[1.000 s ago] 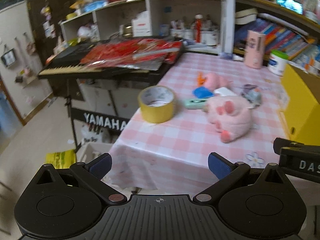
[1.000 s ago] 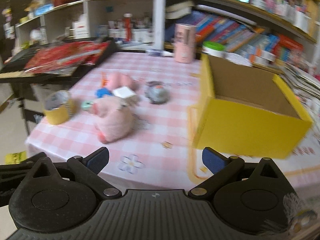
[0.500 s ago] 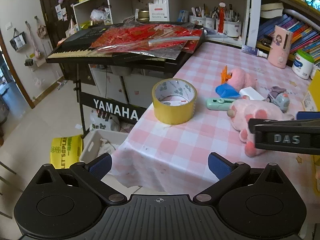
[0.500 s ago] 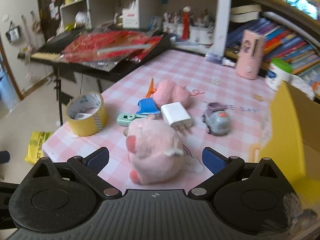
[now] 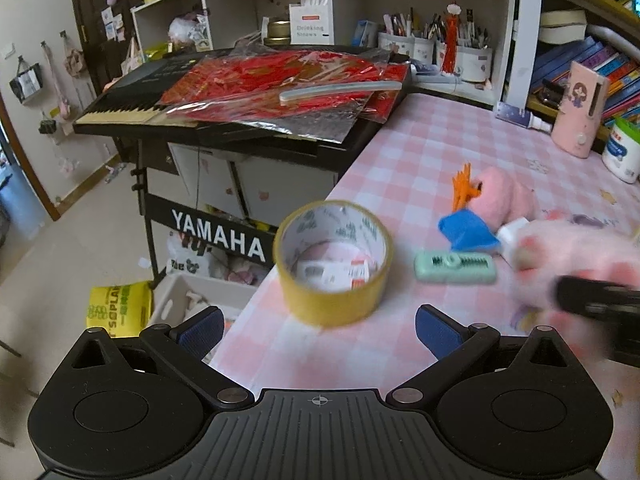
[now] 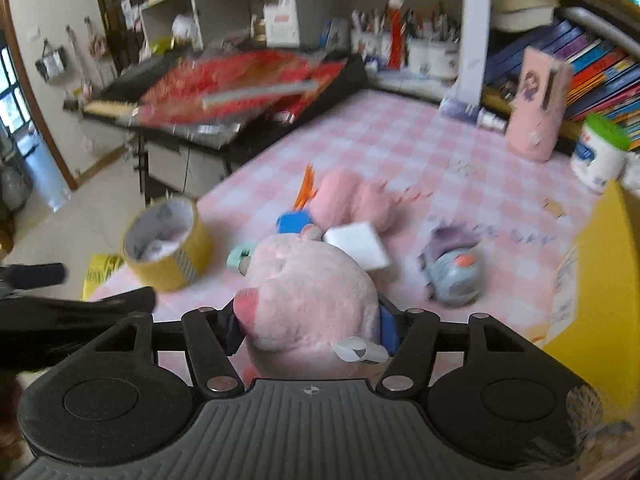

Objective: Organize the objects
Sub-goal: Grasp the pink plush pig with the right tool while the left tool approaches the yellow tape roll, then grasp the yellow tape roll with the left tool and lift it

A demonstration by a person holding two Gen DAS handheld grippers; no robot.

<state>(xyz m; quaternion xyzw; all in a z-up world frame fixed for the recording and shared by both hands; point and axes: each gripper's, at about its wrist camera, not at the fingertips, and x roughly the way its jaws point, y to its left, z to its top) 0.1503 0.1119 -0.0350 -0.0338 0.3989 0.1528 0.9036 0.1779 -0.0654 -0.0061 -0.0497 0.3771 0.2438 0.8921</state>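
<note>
My right gripper (image 6: 312,330) has closed on the pink plush pig (image 6: 308,296), which fills the gap between its fingers; the pig shows blurred in the left wrist view (image 5: 576,256). My left gripper (image 5: 320,330) is open and empty, just short of the yellow tape roll (image 5: 334,262) at the table's left edge. Beyond lie a mint green utility knife (image 5: 454,267), a blue piece (image 5: 466,230), a second pink plush (image 5: 508,196), a white charger (image 6: 356,244) and a grey toy car (image 6: 454,272).
A yellow cardboard box (image 6: 596,280) stands at the right. A Yamaha keyboard (image 5: 240,96) covered with red packets adjoins the table's left side. A pink case (image 5: 578,108) and a white jar (image 5: 622,152) stand by the bookshelves at the back.
My right gripper moved forward onto the pink pig and its fingers closed on it. My left gripper moved closer to the tape roll and stayed open.
</note>
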